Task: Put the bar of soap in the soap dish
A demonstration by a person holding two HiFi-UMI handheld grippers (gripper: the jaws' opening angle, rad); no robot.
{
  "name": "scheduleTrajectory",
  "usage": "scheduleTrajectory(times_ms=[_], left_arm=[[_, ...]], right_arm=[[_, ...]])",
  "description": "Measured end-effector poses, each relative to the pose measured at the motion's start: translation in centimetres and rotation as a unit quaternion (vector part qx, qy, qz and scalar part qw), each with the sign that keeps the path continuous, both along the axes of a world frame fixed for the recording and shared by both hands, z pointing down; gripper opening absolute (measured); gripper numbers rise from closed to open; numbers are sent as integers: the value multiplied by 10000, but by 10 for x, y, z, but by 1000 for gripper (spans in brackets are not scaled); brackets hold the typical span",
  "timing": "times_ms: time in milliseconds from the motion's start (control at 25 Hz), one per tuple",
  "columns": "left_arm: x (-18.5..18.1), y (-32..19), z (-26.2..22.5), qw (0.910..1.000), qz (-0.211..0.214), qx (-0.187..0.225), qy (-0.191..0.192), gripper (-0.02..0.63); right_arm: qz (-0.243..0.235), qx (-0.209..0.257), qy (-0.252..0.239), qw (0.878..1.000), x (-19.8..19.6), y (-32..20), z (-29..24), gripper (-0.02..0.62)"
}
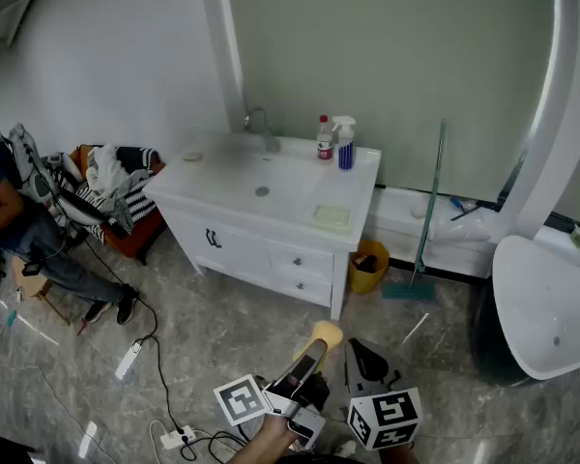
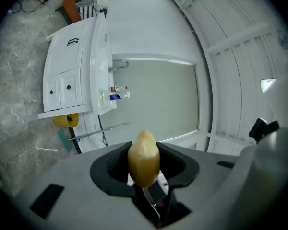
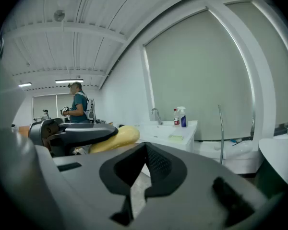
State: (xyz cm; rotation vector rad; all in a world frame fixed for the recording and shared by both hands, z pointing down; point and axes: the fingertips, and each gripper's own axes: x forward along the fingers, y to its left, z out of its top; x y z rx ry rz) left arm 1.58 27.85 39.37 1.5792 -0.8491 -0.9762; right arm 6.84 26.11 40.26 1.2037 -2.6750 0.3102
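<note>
Now the smooth, rounded yellow bar of soap (image 2: 144, 161) sits clenched in the left gripper (image 2: 144, 152), nosed slightly upward, well apart from the white vanity (image 1: 234, 167); right gripper (image 3: 144, 146) points slightly down, jaws together, empty.

Bar of soap (image 2: 144, 158): yellow, smooth, oval; on edge, clamped between the left gripper's (image 2: 145, 178) jaws
Soap dish (image 1: 332, 217): pale green, rectangular; flat near the front right corner of the white vanity top (image 1: 290, 187)
</note>
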Motion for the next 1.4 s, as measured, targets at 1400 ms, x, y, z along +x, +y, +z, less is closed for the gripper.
scheduleTrajectory(times_ms=[1400], left_arm=[[-51,-56,21,9994,108,-153,292,155]], right_arm=[[122,-105,93,9998,-49,-50,17,11]])
